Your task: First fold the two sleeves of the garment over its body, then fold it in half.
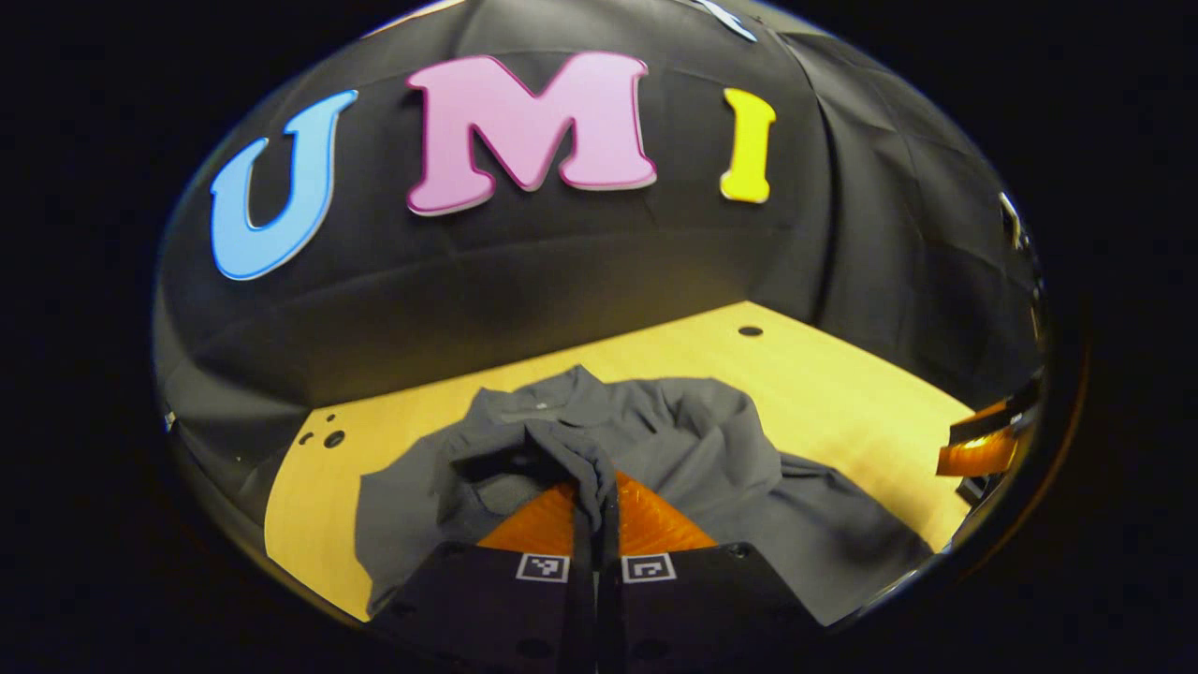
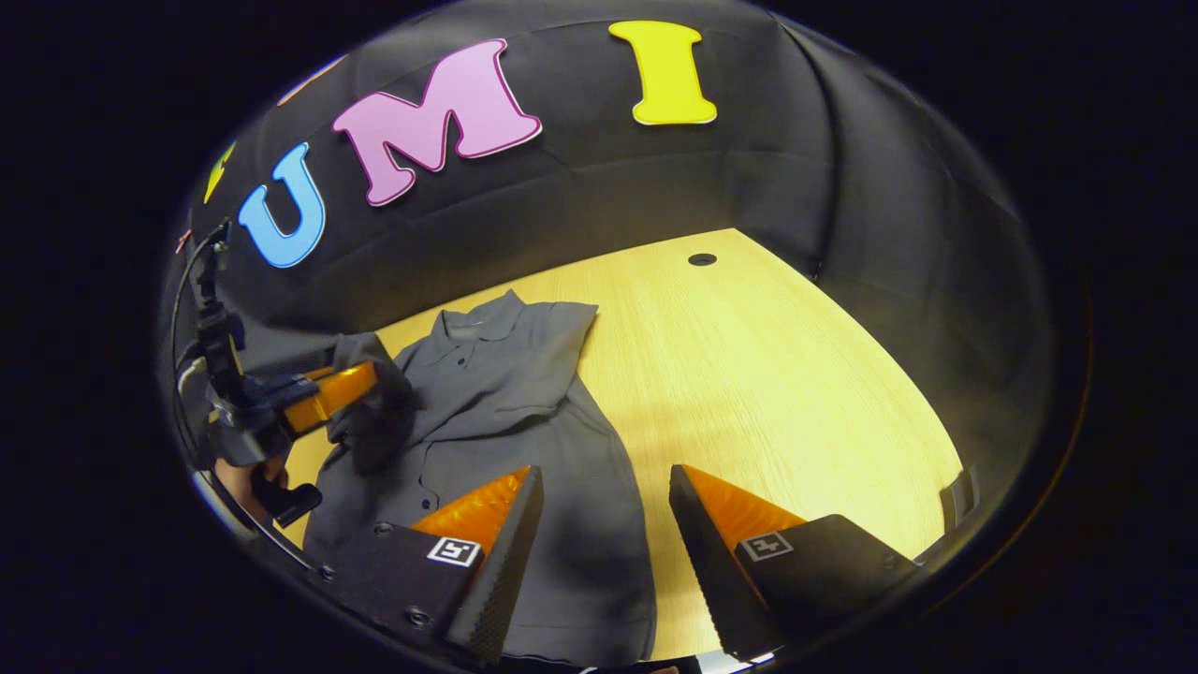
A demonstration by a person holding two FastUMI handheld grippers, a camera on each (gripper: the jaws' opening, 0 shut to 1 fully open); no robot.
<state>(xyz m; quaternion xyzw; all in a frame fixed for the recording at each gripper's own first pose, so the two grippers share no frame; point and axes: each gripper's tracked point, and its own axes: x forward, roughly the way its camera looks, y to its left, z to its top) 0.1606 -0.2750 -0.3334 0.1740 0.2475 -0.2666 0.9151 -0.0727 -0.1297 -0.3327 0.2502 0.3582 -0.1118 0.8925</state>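
left gripper (image 1: 596, 510): fingers pressed together, clamped on a bunched fold of the sleeve (image 1: 524, 459), lifted off the table; also seen in the right gripper view at far left, held by a hand (image 2: 245, 487)
right gripper (image 2: 604, 524): fingers wide apart, nothing between them, hovering over the lower right part of the garment
garment (image 2: 505, 412): grey button-front shirt, flat on the table, collar (image 2: 482, 318) at the far end near the wall; right sleeve (image 2: 562, 328) already lies folded in over the body
left sleeve: raised and crumpled in the left gripper, hanging over the shirt's left side
table (image 2: 767, 374): light wood, bare to the right of the shirt; round hole (image 2: 701, 259) near the far edge
wall: black cloth behind the table
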